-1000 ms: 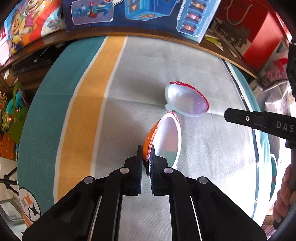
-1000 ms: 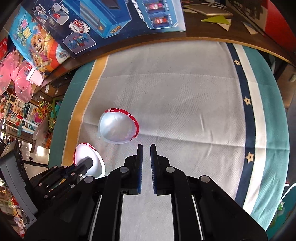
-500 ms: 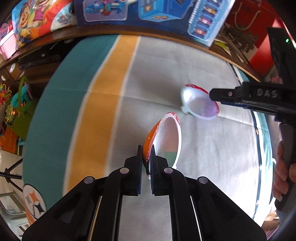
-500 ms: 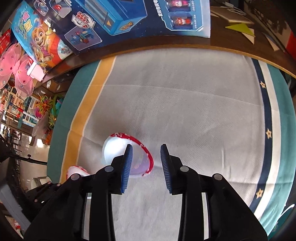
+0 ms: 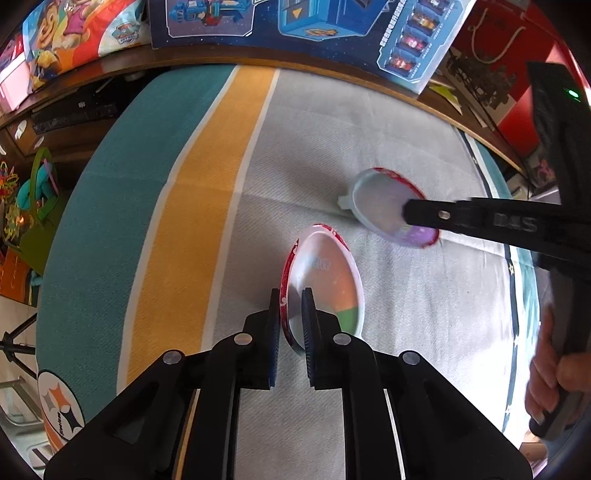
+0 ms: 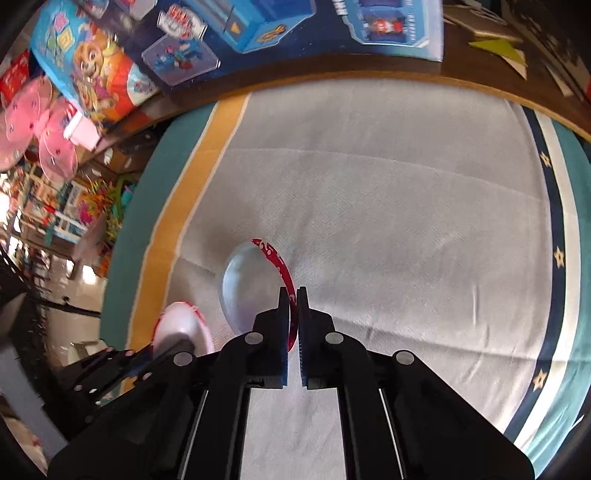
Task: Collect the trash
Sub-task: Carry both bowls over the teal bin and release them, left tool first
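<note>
Two halves of a plastic egg shell with red rims are over a striped cloth. My left gripper (image 5: 291, 310) is shut on the rim of the near half shell (image 5: 325, 280), white inside and orange outside, held on edge. My right gripper (image 6: 291, 314) is shut on the red rim of the clear half shell (image 6: 247, 284). In the left wrist view the right gripper's fingers (image 5: 424, 218) lie across that clear half (image 5: 380, 203). In the right wrist view the left gripper's half shell (image 6: 181, 328) shows at lower left.
The cloth (image 5: 332, 129) has teal, yellow and grey stripes, with a navy starred border (image 6: 554, 229) on the right. Toy boxes (image 5: 303, 22) stand along the wooden back edge. Toys and clutter (image 6: 44, 122) lie beyond the left edge. A hand (image 5: 554, 384) holds the right gripper.
My right gripper opened, moved onto the clear half shell and shut on its red rim. My left gripper kept its hold on the other half shell, which has turned a little.
</note>
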Demonstrator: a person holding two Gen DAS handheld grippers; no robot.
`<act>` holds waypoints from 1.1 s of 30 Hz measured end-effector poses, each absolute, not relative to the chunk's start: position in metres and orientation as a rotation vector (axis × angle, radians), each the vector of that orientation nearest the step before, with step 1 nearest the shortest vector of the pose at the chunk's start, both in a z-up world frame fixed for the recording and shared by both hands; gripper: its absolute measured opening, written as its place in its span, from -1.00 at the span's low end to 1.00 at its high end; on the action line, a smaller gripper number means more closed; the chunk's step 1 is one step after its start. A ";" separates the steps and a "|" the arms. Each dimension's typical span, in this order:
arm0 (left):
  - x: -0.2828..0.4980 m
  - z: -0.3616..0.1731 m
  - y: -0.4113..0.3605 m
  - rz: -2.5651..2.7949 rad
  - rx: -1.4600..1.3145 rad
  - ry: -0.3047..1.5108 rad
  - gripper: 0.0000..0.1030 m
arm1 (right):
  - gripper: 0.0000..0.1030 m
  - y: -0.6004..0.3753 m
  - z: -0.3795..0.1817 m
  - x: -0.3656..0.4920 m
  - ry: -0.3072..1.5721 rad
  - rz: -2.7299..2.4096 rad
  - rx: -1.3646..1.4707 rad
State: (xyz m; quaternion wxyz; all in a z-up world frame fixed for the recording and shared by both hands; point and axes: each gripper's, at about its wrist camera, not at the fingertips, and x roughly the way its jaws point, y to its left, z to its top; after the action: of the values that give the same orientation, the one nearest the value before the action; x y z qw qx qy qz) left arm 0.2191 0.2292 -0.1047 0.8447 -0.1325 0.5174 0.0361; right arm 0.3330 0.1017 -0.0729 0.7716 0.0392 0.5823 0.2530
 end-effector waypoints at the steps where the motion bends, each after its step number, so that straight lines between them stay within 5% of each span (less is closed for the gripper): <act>1: 0.219 -0.105 0.229 0.080 -0.282 1.089 -0.77 | -0.91 0.096 -0.070 0.331 1.258 0.542 0.103; 33: 0.135 0.002 0.001 -0.203 0.017 0.946 -0.85 | -0.91 -0.165 0.024 0.171 1.014 0.321 0.360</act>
State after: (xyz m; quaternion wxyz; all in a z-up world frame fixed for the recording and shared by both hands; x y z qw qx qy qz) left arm 0.1349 0.0008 0.0023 0.8851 0.0082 0.4549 -0.0977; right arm 0.1715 -0.1647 0.0241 0.8465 0.1707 0.4807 0.1522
